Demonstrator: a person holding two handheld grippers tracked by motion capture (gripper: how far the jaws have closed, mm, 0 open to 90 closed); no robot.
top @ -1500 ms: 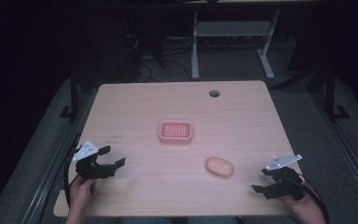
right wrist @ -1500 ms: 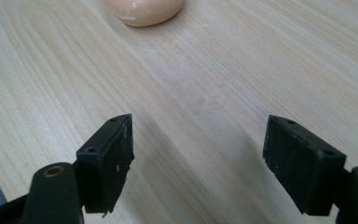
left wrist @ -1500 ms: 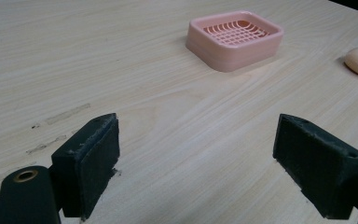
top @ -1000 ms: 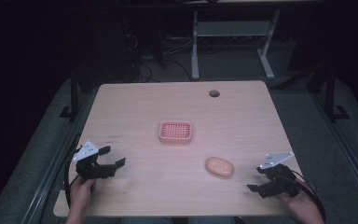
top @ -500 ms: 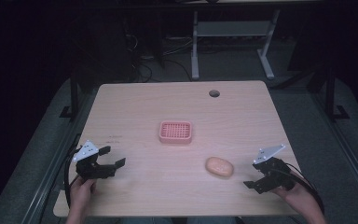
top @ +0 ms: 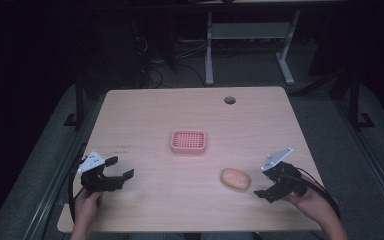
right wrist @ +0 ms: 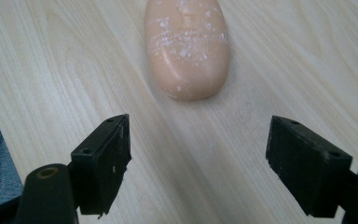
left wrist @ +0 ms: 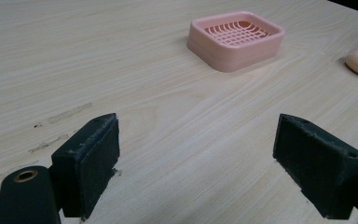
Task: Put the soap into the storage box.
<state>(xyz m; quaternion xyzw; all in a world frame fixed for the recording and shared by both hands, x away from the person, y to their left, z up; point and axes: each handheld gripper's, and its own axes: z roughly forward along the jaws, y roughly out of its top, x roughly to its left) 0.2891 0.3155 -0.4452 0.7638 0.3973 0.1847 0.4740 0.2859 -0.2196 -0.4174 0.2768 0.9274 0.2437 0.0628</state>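
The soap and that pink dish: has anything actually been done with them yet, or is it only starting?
Only starting, it seems. Nothing looks done: the soap lies on the table, apart from the empty pink dish. The right gripper is open, facing the soap; the left gripper is open and idle. Grasping and probably placing it remain.

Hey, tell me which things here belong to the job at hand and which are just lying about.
Likely in play:
soap bar, with the open right gripper pointed at it
pink soap dish

Just there:
left gripper, open, idle
table's cable hole
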